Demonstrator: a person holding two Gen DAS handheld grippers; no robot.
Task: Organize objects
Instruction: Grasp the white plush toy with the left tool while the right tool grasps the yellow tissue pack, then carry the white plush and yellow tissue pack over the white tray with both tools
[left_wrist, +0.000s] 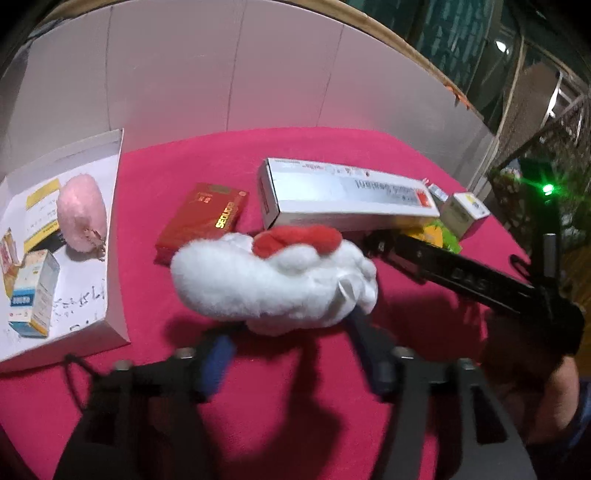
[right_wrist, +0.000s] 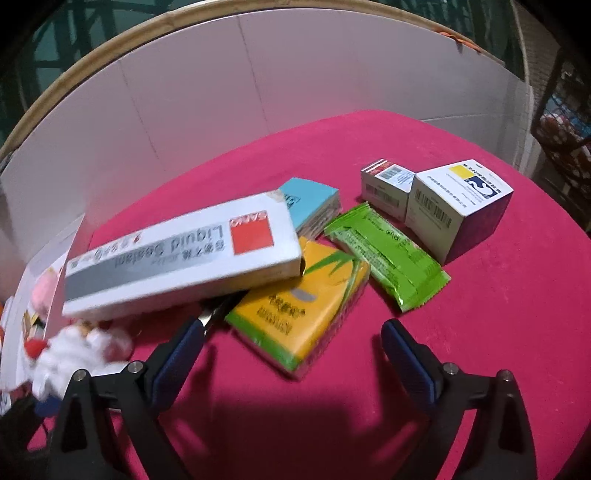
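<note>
A: Which step is this?

B: Carrying, I'd judge. The left gripper (left_wrist: 291, 325) has its fingers closed around a white plush toy (left_wrist: 273, 280) with a red patch, held above the red tabletop (left_wrist: 258, 406), near its front edge.

A: Going where?

B: Likely the white tray (left_wrist: 110, 236) at the tabletop's left edge, which already holds a pink plush (left_wrist: 82, 214) and a small blue-and-white box (left_wrist: 33, 295).

A: And the right gripper (right_wrist: 291, 347)?

B: Wide open, holding nothing, low over the front of the tabletop. Just ahead lie a yellow tissue pack (right_wrist: 299, 310), a green wrapper (right_wrist: 388, 254) and a long white sealant box (right_wrist: 181, 254) whose end rests on the tissue pack.

A: Next move?

B: Swing the toy left over the tray's rim, lower it beside the pink plush, then open. The plush is soft, so it should settle without bouncing.
</note>
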